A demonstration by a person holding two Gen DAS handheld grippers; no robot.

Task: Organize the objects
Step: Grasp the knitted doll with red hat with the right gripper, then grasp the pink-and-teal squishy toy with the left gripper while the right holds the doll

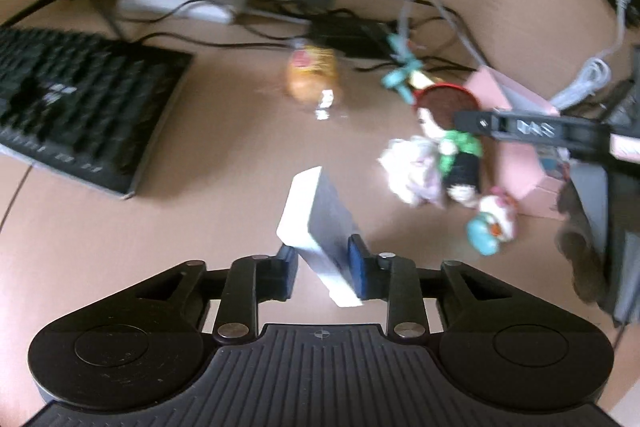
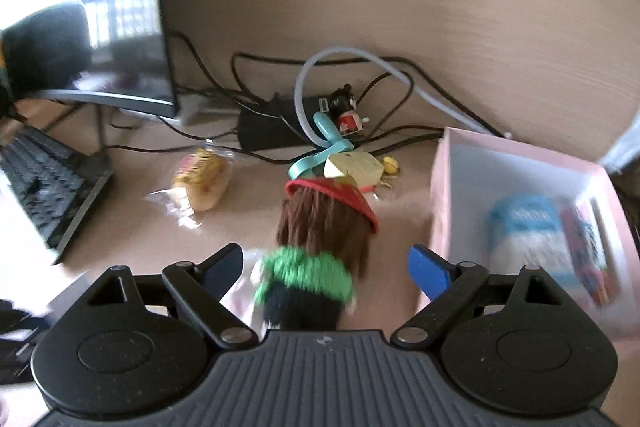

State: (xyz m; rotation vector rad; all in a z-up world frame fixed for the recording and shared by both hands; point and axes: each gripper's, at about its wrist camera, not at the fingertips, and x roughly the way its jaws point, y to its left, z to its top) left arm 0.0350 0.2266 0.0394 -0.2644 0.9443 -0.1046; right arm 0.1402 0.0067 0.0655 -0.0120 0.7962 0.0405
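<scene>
Nearest us, our left gripper (image 1: 323,267) has its jaws clenched on a white box (image 1: 316,223), which tilts up above the tabletop (image 1: 224,155). Our right gripper (image 2: 326,269) has its jaws spread wide, gripping nothing, with the doll (image 2: 320,239) in red hat and green scarf between them but untouched. Just right of the doll stands the pink box (image 2: 440,187), packets lying inside. Farther off lie a wrapped bun (image 2: 204,183), a keyboard (image 1: 80,103), tangled cables (image 2: 256,67) and a monitor (image 2: 80,7).

Pale letters stand on the right gripper's black finger (image 1: 532,129), but the blur hides them; no other text is readable.
</scene>
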